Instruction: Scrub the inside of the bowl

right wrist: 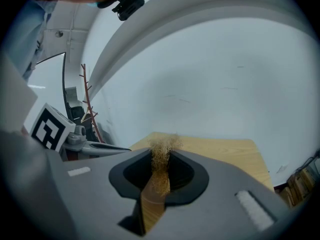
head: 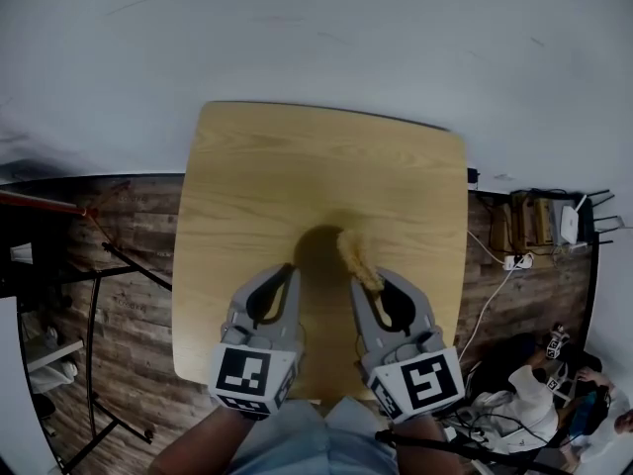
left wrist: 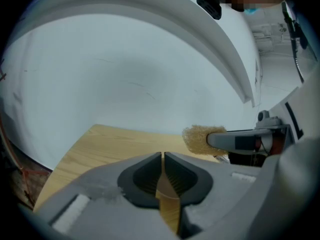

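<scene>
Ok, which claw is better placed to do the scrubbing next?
Right. The right claw is shut on the sponge. The left claw is shut with nothing in it. No bowl is in view on the table yet.

No words, numbers or brand names are showing legibly anywhere. The black-and-white square markers (head: pixel 243 372) on the cubes of the grey plastic left gripper (head: pixel 288 271) and the grey plastic right gripper (head: pixel 368 283) are displaying only blocky coded patterns, not letters or digits.
</scene>
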A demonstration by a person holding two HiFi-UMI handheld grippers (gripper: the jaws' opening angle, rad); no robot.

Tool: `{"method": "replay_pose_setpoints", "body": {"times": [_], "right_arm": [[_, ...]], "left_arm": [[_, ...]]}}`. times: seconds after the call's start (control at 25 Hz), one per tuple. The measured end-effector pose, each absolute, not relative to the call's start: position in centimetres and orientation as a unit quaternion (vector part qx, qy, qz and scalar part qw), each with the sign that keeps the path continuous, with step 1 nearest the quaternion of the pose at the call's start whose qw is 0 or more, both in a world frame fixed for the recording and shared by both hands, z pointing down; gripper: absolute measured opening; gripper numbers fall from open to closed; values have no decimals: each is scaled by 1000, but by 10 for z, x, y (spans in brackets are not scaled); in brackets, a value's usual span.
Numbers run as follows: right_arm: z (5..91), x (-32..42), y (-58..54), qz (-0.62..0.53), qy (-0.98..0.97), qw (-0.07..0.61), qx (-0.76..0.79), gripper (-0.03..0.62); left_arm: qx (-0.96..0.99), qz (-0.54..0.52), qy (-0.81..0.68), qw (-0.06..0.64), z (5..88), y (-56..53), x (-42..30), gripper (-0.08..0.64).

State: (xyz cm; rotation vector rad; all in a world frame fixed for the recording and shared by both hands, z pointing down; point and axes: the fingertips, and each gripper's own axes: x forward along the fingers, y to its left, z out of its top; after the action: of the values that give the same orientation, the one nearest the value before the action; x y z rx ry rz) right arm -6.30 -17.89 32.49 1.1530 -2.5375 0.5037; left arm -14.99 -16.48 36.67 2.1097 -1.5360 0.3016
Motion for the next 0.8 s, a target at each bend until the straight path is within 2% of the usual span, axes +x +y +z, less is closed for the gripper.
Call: {"method": "replay_pose_setpoints", "body": {"times": [0.36, 0.8], "right_arm": [[360, -61, -173, 209, -874, 169, 404, 64], [382, -64, -171, 225, -872, 187, 393, 64]], "left_arm": [[764, 111, -555, 308, 405, -173, -148, 78], [758, 118, -545, 338, 429, -179, -142, 81]]}}
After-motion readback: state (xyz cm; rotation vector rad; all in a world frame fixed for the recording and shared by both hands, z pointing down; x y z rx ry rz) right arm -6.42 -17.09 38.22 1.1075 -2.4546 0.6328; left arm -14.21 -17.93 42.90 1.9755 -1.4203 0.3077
